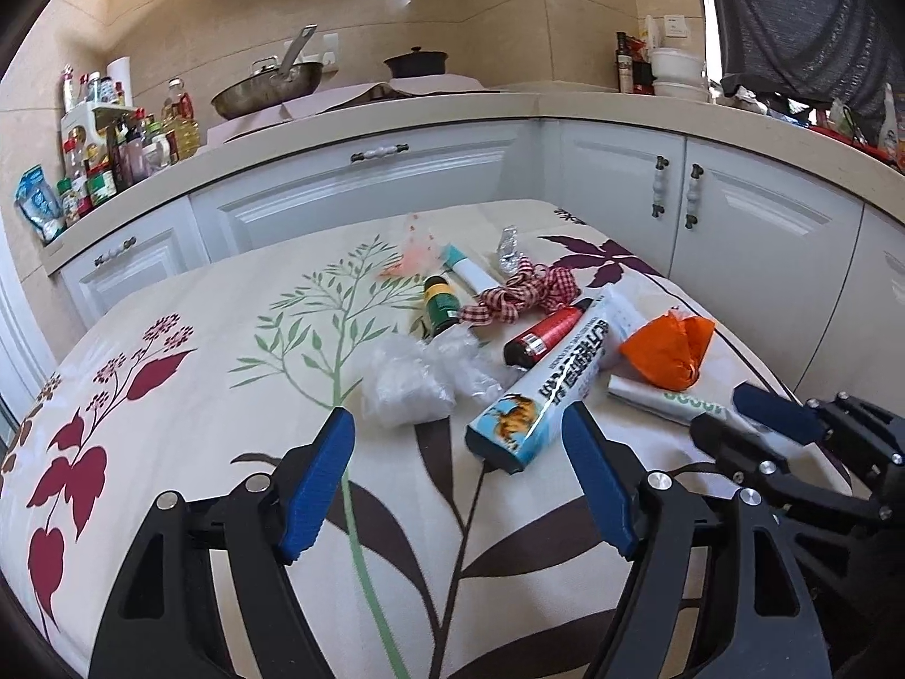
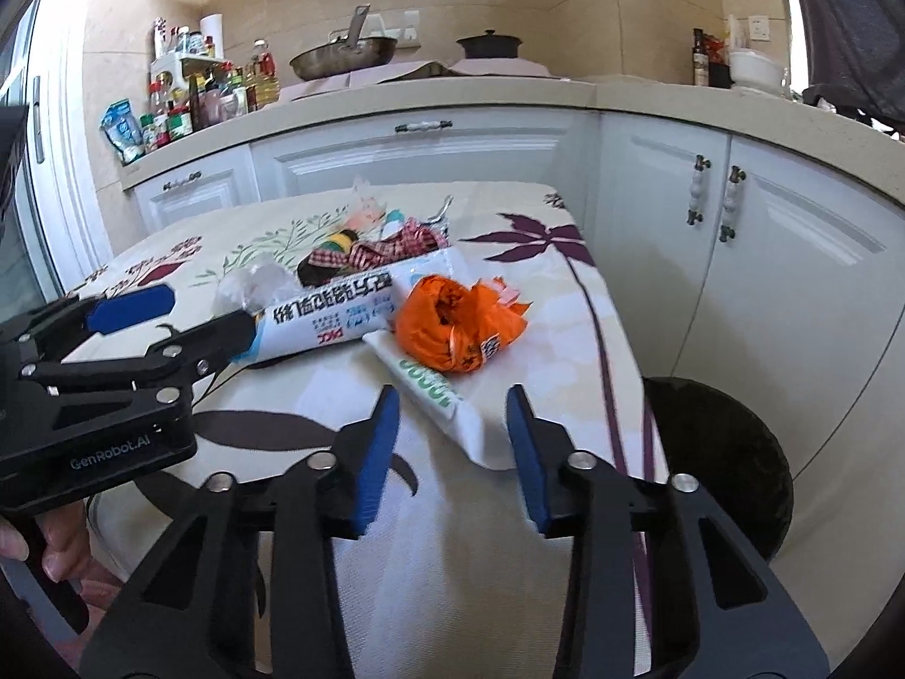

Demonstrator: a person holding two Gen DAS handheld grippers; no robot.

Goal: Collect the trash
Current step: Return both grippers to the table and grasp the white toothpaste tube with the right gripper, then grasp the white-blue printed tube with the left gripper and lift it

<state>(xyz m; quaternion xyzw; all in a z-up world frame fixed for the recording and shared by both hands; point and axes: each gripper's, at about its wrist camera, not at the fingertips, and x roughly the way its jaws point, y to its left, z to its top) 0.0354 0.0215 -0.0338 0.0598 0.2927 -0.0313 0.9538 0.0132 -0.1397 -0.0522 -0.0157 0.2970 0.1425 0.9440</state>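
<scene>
On the flower-printed tablecloth the trash lies in one heap toward 1 o'clock in the left wrist view. Going left to right: a wad of clear plastic, a green-labelled bottle at its 12 o'clock, a red-checked cloth strip, a red canister, a long white and blue packet, an orange bag and a white wrapper with green print.

The left gripper stands wide with nothing between its 2 blue pads; the near end of the long packet lies in the gap, touching neither pad. The clear plastic sits just past the left pad's tip.

In the right wrist view the left gripper enters from 9 o'clock, a hand below it. The right gripper is narrower, its jaws set either side of the near end of the white wrapper; I cannot tell whether the pads press it. The orange bag rests at 12 o'clock from the fingertips, on the wrapper's far end. A dark round bin sits on the floor at 3 o'clock.
</scene>
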